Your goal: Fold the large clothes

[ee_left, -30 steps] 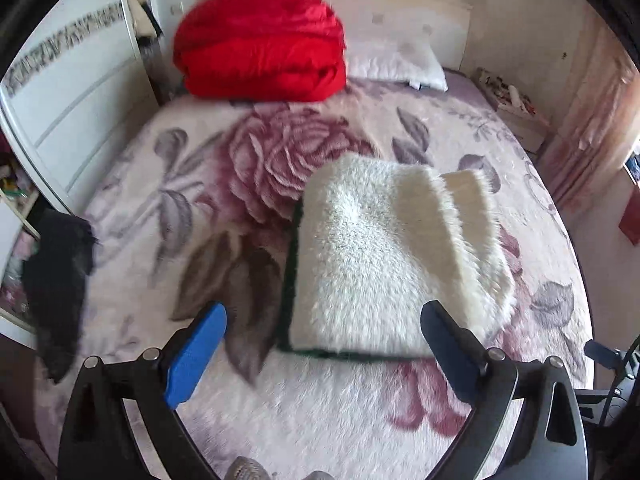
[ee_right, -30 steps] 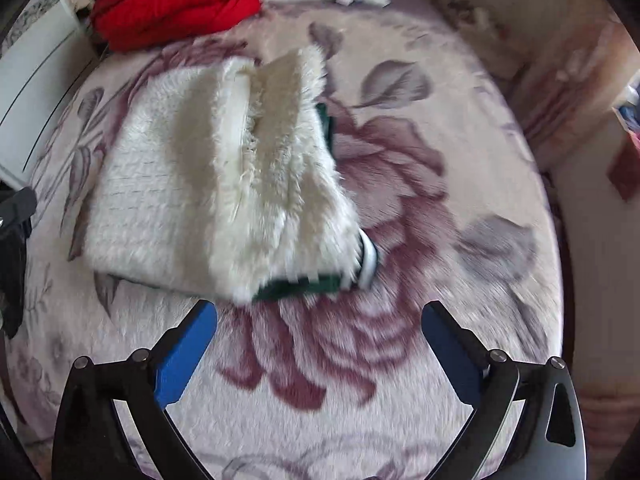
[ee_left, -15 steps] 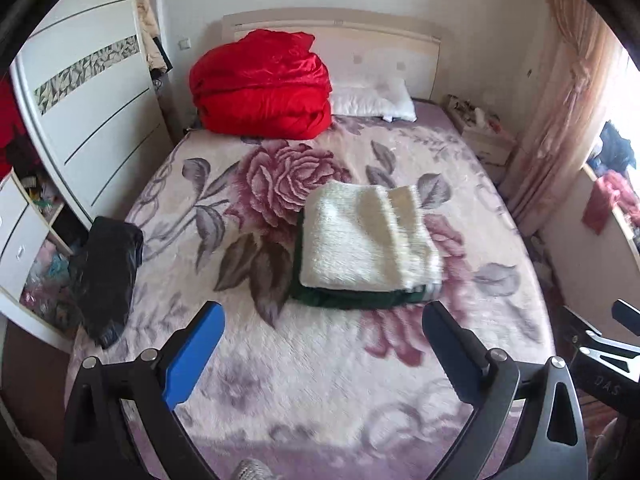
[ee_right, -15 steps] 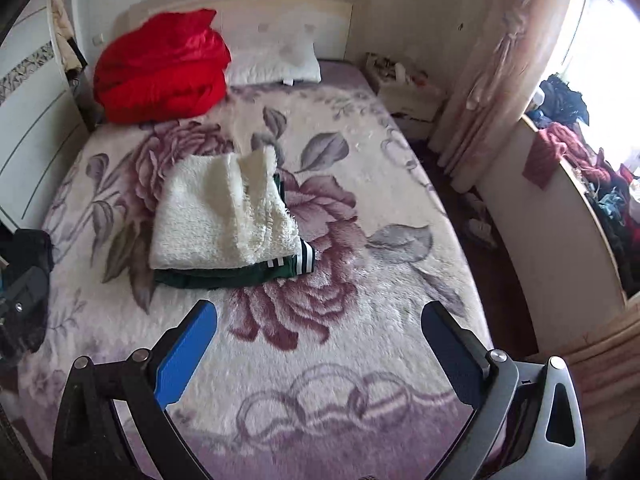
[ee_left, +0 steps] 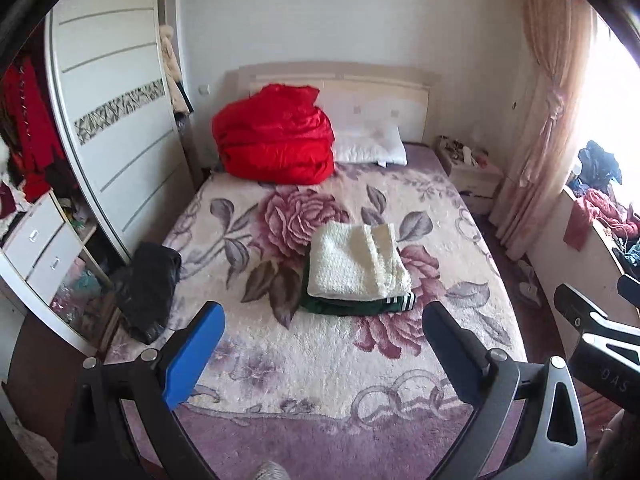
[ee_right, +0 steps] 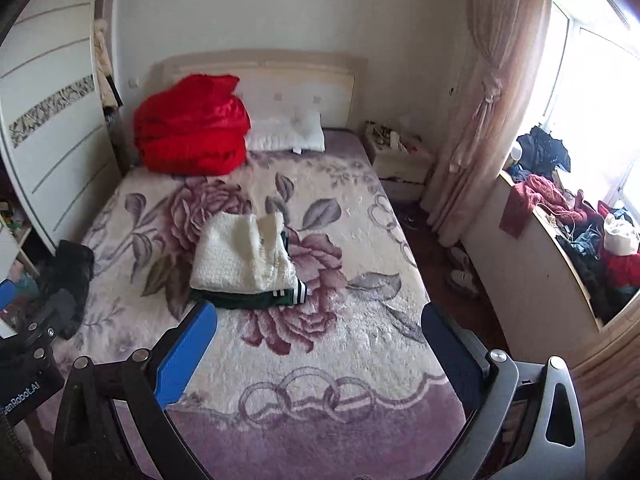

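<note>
A folded garment with white fleecy lining up and a dark green outer side with white stripes lies in the middle of the bed. It also shows in the right wrist view. My left gripper is open and empty, held well back above the foot of the bed. My right gripper is open and empty too, also far back from the garment.
A red quilt and a white pillow lie at the headboard. A black garment hangs off the bed's left edge by the wardrobe. A nightstand, curtain and cluttered window ledge stand to the right.
Both grippers have pulled back and up from just above the garment to the foot of the bed. The garment lies still, folded.
</note>
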{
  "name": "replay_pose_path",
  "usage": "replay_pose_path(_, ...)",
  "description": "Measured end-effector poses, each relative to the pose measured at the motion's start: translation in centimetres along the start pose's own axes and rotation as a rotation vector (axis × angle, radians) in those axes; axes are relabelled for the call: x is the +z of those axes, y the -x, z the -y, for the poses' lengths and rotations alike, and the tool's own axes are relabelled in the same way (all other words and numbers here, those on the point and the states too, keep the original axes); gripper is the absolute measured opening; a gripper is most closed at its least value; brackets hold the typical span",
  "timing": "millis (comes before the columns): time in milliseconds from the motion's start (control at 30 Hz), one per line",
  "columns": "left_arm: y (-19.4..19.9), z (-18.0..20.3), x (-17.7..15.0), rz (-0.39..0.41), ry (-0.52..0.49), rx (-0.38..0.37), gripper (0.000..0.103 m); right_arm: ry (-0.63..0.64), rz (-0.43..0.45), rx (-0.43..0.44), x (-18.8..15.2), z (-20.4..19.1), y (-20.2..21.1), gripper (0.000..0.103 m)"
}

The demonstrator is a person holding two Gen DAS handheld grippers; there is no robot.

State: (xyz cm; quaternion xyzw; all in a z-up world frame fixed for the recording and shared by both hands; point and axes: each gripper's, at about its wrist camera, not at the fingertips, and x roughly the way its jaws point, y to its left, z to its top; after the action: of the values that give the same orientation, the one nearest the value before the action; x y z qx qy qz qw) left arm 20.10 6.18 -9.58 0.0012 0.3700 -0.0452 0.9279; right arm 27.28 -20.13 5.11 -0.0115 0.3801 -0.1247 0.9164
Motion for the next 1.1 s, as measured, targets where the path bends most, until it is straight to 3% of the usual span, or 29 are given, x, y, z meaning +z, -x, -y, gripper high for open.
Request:
replay_pose_path(267, 4.7, 0.8, -0.4, 0.048, 0.002, 0.018, 0.101, -0.013, 0.059, 0.029, -0.7, 1.8, 7.0, 0.103)
replay_pose_path(433, 6.3, 1.0, -0.6, 0.067, 0.01, 0.022, 0.101, -0.001, 0.079, 0.03, -1.1, 2.3, 9.2, 0.103)
replay_pose_path(1100, 8.4, 1.1, -0.6, 0.09, 0.031, 0.047, 0.101, 0.018, 0.1, 0.049, -0.1, 3.0, 12.1, 0.103)
